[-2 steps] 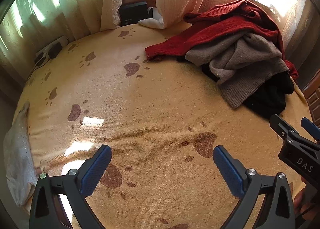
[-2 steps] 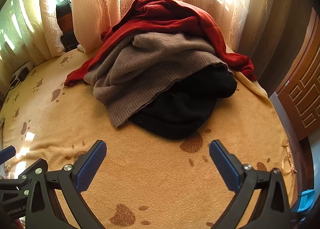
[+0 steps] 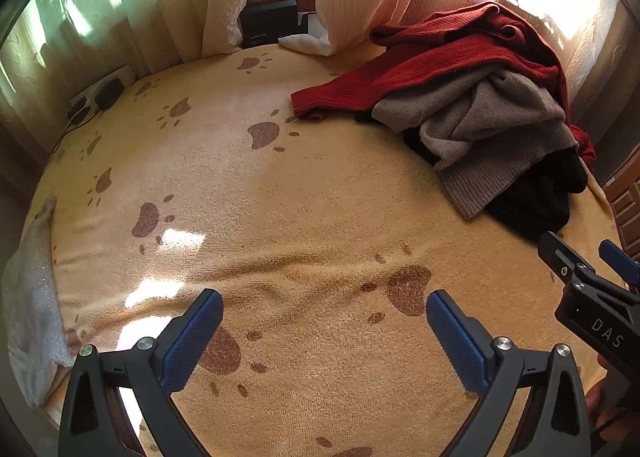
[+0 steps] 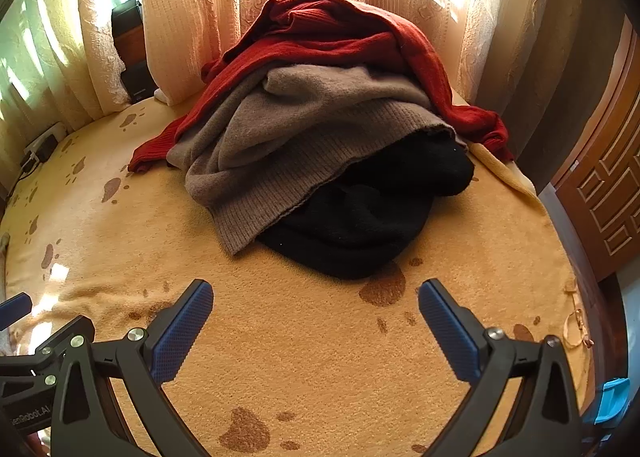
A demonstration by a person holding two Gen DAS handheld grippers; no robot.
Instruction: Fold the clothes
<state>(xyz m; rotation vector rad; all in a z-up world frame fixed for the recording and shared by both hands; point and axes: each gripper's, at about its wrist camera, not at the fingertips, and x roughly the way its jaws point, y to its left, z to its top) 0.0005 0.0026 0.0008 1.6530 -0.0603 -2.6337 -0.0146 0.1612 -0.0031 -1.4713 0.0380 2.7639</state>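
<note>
Both grippers, left [image 3: 324, 331] and right [image 4: 316, 319], spread wide, empty.
Take the grey sweater [image 4: 288, 145] at 12 o'clock by its ribbed hem, off the pile.

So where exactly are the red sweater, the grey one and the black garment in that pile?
red sweater [image 4: 344, 37], right wrist view, on its ribbed top fold.
grey sweater [image 4: 280, 145], right wrist view, on its middle.
black garment [image 4: 360, 225], right wrist view, on the part showing under the grey.

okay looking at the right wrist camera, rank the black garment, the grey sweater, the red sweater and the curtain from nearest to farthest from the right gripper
From the right gripper, open over the blanket:
1. Black garment, bottom of the pile, just ahead.
2. Grey sweater, draped over it, hem reaching forward on the left.
3. Red sweater, top and back of the pile.
4. Curtain, hanging behind the pile.
</note>
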